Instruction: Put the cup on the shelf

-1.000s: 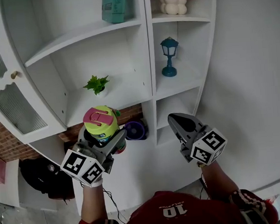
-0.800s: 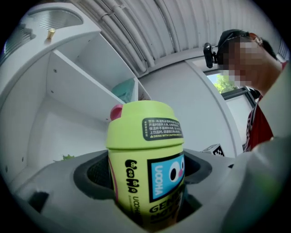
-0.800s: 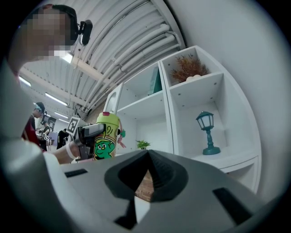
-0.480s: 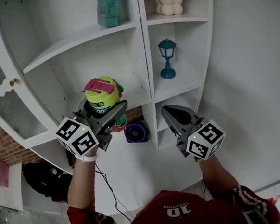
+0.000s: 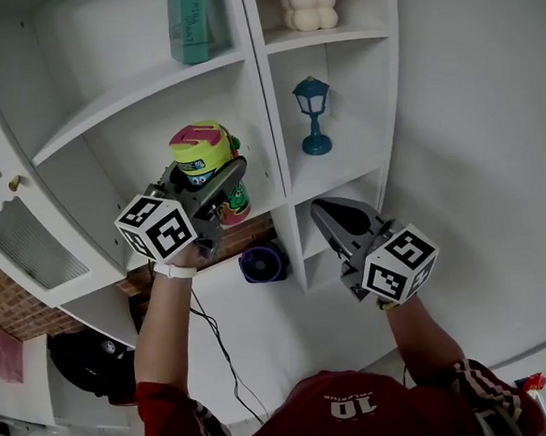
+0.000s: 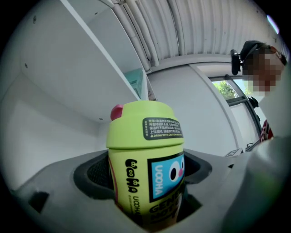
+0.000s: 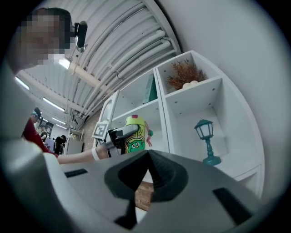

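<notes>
Left gripper (image 5: 212,187) clamps the lime-green cup (image 5: 202,152) between wide-spread jaws, at eleven o'clock in the head view, at the mouth of the white shelf's (image 5: 264,196) middle bay — right gripper (image 5: 334,219), at four o'clock from it, sits closed and empty

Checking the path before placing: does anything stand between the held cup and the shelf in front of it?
Nothing visible does. The left gripper holds the cup before the shelf; the cup itself hides the shelf floor behind it.

Left gripper (image 5: 212,187) climbs with the cup (image 5: 200,152), up from below the shelf (image 5: 264,204) edge, now in front of its opening
</notes>
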